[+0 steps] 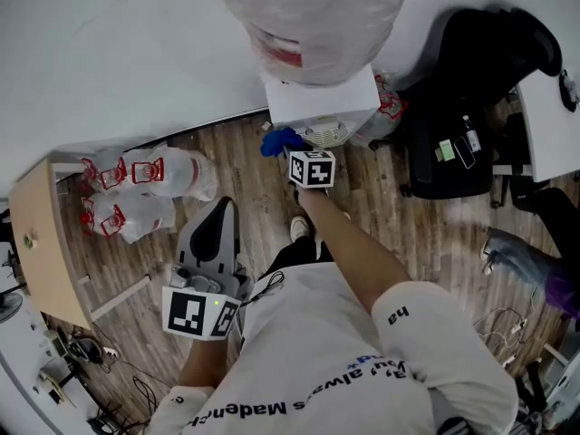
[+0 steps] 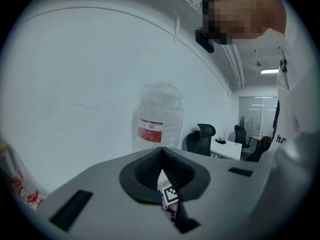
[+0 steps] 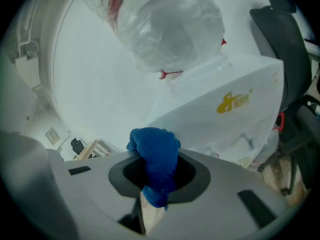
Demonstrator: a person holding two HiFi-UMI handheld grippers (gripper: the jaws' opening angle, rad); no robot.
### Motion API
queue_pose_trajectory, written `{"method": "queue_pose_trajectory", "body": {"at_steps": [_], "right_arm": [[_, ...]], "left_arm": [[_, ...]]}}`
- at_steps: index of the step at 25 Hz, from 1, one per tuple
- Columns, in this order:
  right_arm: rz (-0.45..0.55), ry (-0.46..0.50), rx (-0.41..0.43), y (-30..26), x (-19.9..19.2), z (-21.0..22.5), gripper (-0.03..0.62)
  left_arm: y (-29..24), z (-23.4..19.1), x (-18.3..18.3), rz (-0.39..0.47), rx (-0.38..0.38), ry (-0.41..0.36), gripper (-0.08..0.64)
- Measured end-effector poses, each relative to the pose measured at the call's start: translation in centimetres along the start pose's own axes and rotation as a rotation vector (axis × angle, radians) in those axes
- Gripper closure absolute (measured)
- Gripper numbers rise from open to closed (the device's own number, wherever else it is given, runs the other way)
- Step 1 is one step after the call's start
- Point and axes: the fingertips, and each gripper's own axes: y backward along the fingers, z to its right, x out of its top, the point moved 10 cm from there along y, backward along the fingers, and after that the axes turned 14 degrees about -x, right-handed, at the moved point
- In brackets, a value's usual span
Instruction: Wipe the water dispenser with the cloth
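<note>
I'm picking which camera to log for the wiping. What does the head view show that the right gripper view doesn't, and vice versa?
Head view only: the left gripper, held low and away from the dispenser, and spare bottles on the floor.
Right gripper view only: the right gripper has its jaws shut on the cloth, and there is a yellow logo on the dispenser's panel.
Both: the blue cloth, the white dispenser and the bottle on top of it.
</note>
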Motion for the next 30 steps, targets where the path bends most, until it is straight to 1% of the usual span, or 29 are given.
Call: {"method": "queue_pose_trajectory", "body": {"at_steps": [3, 7, 12, 17, 23, 30], "right_arm": [[-0.045, -0.022, 0.016, -2.5, -0.5, -1.1, 0.511], [-0.056, -0.049, -0.036, -4.0, 0.4, -0.7, 0.511], [-0.043, -0.014, -0.05, -4.7, 0.7, -0.6, 0.512], [-0.044, -0.003, -0.05, -4.3, 0.6, -0.1, 0.514], [-0.045, -0.004, -0.092, -3.6, 0.8, 2.6, 0.514], [-0.018, -0.05, -0.145, -2.1, 2.0, 7.1, 0.514]], "left_arm": [[0.6, -0.5, 0.1, -0.007, 0.021, -0.004, 0.541], [1.1, -1.0, 0.1, -0.018, 0.033, -0.012, 0.541], [2.0, -1.3, 0.0, -0.025, 0.054, -0.014, 0.541], [1.6, -1.0, -0.1, -0.024, 0.053, -0.007, 0.541], [0.5, -0.3, 0.1, -0.016, 0.037, -0.007, 0.541], [-1.2, 0.7, -0.4, -0.026, 0.004, -0.001, 0.541]]}}
